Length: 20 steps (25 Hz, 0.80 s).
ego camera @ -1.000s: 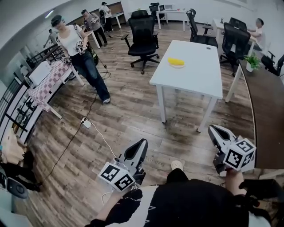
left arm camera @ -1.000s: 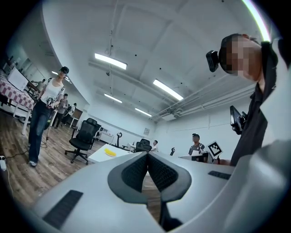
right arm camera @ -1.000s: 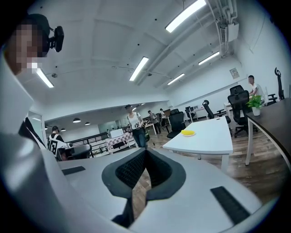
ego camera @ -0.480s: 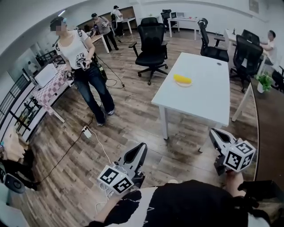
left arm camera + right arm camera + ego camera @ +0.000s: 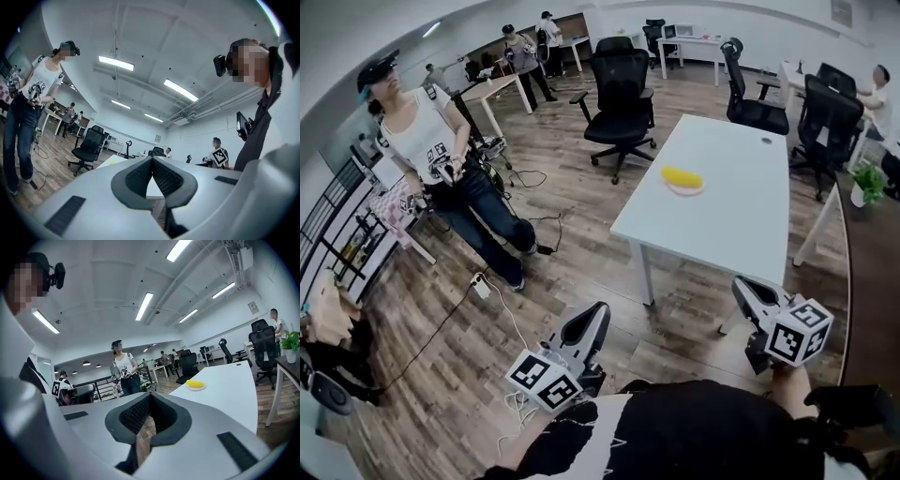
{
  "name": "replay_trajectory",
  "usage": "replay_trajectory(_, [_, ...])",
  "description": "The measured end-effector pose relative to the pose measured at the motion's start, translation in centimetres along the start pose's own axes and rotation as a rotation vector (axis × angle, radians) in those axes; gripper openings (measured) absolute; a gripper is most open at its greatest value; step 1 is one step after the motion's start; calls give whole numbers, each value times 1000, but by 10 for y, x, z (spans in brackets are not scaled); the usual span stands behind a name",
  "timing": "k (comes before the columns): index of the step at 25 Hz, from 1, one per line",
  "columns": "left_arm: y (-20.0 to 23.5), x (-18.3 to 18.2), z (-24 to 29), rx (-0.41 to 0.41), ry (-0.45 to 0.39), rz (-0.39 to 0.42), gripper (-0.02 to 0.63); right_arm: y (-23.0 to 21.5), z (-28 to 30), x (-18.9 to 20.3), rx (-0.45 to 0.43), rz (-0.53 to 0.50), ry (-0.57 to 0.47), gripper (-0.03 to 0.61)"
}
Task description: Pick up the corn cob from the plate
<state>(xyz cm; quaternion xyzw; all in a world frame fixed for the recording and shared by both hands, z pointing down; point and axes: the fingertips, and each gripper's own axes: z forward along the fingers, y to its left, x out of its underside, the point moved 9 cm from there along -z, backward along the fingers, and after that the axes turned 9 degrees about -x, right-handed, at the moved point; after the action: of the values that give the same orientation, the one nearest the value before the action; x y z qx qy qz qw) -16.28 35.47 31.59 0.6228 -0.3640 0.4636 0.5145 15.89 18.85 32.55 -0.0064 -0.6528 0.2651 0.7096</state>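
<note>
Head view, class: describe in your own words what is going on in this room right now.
A person holds a gripper in each hand; the left gripper and the right gripper are both shut and empty. The corn cob lies on its plate on the white table, some way ahead of both grippers. Nothing has been picked up yet.
</note>
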Motion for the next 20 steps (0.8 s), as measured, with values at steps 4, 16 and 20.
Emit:
replay_trajectory(4, [5,4,16,14,15,-10,12,-12,4,8,24,9,25,9])
replay_trajectory(16, [46,15,71,32,53,-26,12,-61,42,4,103,83,13,9])
replay_trajectory(20, [63,12,101,46,48,-35,12,-77,56,-6,138,93,25,9])
